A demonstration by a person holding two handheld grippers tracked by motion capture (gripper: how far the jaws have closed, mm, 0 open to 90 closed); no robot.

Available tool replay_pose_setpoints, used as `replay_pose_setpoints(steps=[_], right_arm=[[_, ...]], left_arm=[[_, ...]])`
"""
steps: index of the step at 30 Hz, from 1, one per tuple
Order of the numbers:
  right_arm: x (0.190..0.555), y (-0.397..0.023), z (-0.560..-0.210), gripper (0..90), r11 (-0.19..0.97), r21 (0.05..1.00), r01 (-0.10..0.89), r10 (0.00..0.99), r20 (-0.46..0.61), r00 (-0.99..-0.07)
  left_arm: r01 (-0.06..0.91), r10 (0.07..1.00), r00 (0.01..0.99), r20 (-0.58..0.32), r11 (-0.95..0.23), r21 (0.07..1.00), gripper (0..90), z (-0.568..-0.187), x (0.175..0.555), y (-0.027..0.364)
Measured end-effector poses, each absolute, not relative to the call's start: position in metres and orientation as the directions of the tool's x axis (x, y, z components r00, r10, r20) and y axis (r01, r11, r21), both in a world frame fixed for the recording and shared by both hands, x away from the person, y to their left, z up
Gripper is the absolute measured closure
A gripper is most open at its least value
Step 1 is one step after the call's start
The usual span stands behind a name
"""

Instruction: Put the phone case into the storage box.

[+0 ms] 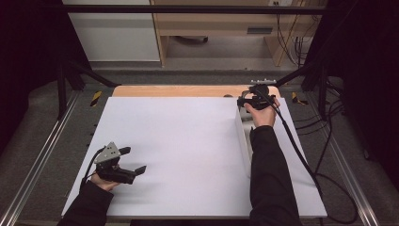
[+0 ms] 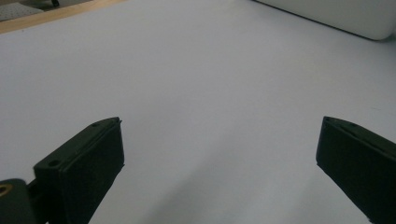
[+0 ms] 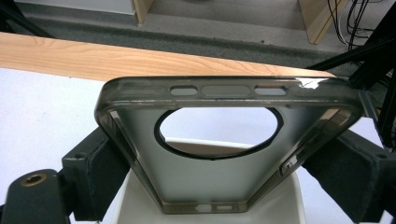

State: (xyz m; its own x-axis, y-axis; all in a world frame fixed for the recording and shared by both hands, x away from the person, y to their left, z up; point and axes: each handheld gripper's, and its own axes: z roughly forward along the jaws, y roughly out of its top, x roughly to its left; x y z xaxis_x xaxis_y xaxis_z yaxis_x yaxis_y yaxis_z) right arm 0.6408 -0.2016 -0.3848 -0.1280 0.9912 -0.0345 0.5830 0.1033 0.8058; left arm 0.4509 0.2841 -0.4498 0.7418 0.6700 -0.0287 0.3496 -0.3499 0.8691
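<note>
Holding a smoky translucent phone case (image 3: 229, 144) by its two long side rims, the right gripper (image 3: 229, 186) is clamped across the case's width at the far right of the white surface (image 1: 188, 150), above a white tray (image 3: 210, 205). The case looks light and thin, probably flexible plastic, so its walls could bow inward under a hard squeeze. Its glossy rim may slip; the long sides near the middle give the steadiest hold, well away from the large round camera opening (image 3: 218, 126) and the button cut-outs. The left gripper (image 1: 131, 162) rests at the near left, jaws spread wide and empty.
</note>
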Motion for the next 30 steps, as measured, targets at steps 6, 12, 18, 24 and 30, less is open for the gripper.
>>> replay_pose_setpoints(steps=[6, 12, 18, 24, 30], right_arm=[[0.6415, -0.2015, -0.3854, 11.3, 0.104, 0.81, 0.577, 0.991, -0.035, -0.129], [0.6425, -0.2013, -0.3859, 11.4, 0.103, 0.812, 0.574, 0.991, -0.034, -0.129], [0.6446, -0.2024, -0.3855, 11.5, 0.095, 0.811, 0.577, 0.991, -0.026, -0.128], [0.6457, -0.202, -0.3858, 11.4, 0.1, 0.813, 0.574, 0.991, -0.029, -0.131], [0.6455, -0.2021, -0.3857, 10.9, 0.103, 0.811, 0.576, 0.991, -0.031, -0.134]], left_arm=[[0.35, 0.67, 0.742, -0.029, -0.351, 0.869, 0.4, -0.4499, 0.4509, 0.2841], [0.349, 0.669, 0.743, -0.028, -0.352, 0.869, 0.3, -0.4499, 0.4509, 0.2839], [0.349, 0.669, 0.743, -0.027, -0.352, 0.868, 0.4, -0.45, 0.4509, 0.2838], [0.349, 0.668, 0.743, -0.026, -0.354, 0.868, 0.4, -0.45, 0.4509, 0.2837], [0.35, 0.668, 0.744, -0.027, -0.355, 0.867, 0.4, -0.4503, 0.451, 0.2833]])
